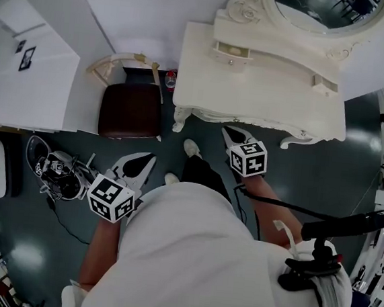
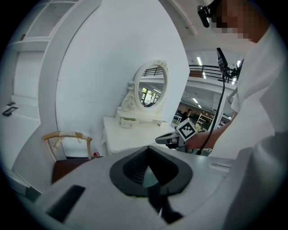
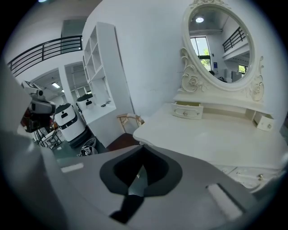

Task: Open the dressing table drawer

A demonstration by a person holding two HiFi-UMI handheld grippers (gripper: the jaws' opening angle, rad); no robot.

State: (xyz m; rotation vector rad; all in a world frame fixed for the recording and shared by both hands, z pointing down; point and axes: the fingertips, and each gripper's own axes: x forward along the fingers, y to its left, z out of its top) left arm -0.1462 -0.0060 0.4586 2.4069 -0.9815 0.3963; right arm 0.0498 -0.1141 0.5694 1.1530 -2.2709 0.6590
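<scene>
Right tool: your right gripper has its jaws pressed together on nothing, near the table's front edge.
Left tool: your left gripper is closed and empty too, close beside you, well apart from the table.
Table: a white dressing table with an oval mirror stands against the wall.
Drawer: a small drawer sits on the tabletop below the mirror's left side, pulled out slightly; neither gripper touches it.
Chair: a brown-seated chair stands just left of the table.
</scene>
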